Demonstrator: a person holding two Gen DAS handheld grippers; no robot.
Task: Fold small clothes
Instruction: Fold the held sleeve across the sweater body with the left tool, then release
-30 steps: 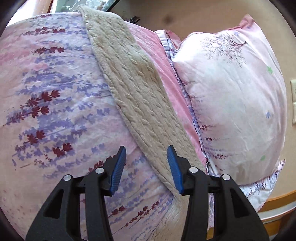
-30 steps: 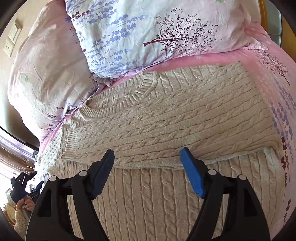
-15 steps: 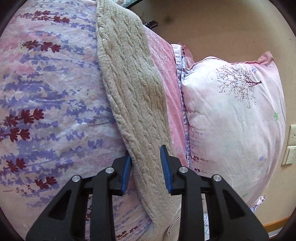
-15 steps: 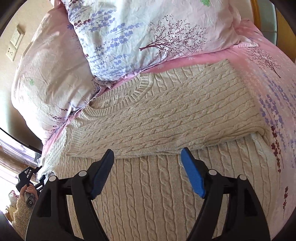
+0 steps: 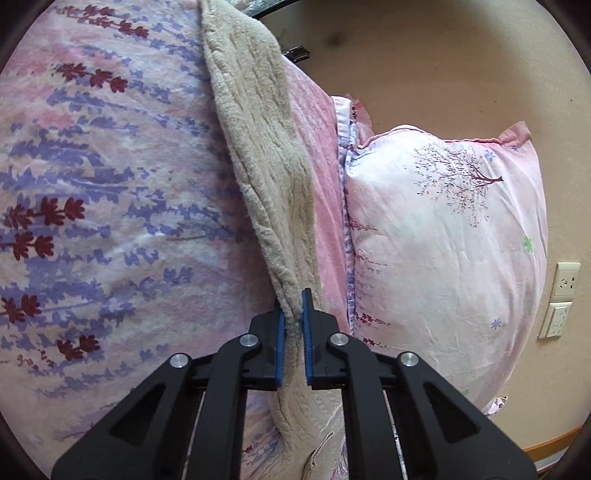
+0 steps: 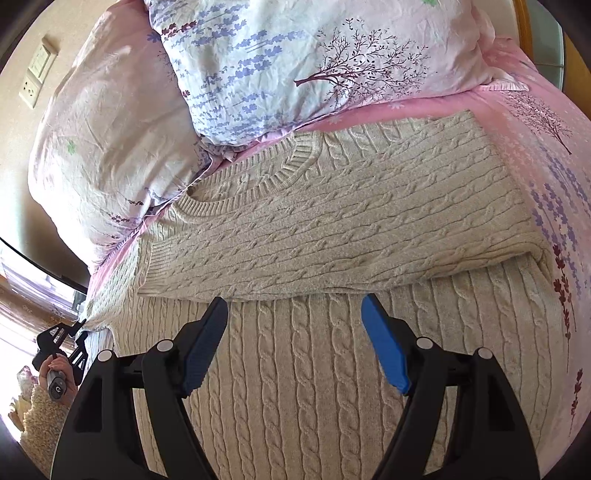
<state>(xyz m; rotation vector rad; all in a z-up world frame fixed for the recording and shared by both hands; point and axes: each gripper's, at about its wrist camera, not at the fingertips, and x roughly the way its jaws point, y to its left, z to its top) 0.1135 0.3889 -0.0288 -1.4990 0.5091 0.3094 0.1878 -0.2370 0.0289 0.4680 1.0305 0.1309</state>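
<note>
A cream cable-knit sweater (image 6: 332,236) lies on the bed, one sleeve folded across its chest below the ribbed collar. My right gripper (image 6: 295,339) is open and empty, hovering over the sweater's body just below the folded sleeve. In the left wrist view my left gripper (image 5: 293,325) is shut on the sweater's edge (image 5: 266,155), which runs away from the blue pads as a bunched strip. The left gripper also shows in the right wrist view (image 6: 61,341), at the far left edge of the sweater, held by a hand.
The sweater rests on a pink and lavender floral bedspread (image 5: 92,206). Two pillows (image 6: 295,62) (image 5: 443,251) lie at the head of the bed against a beige wall with sockets (image 5: 563,284). A wooden bed frame (image 6: 524,22) shows at top right.
My left gripper moved onto the sweater's edge and closed on it, from wide open. My right gripper stayed open and drew back slightly toward the sweater's hem.
</note>
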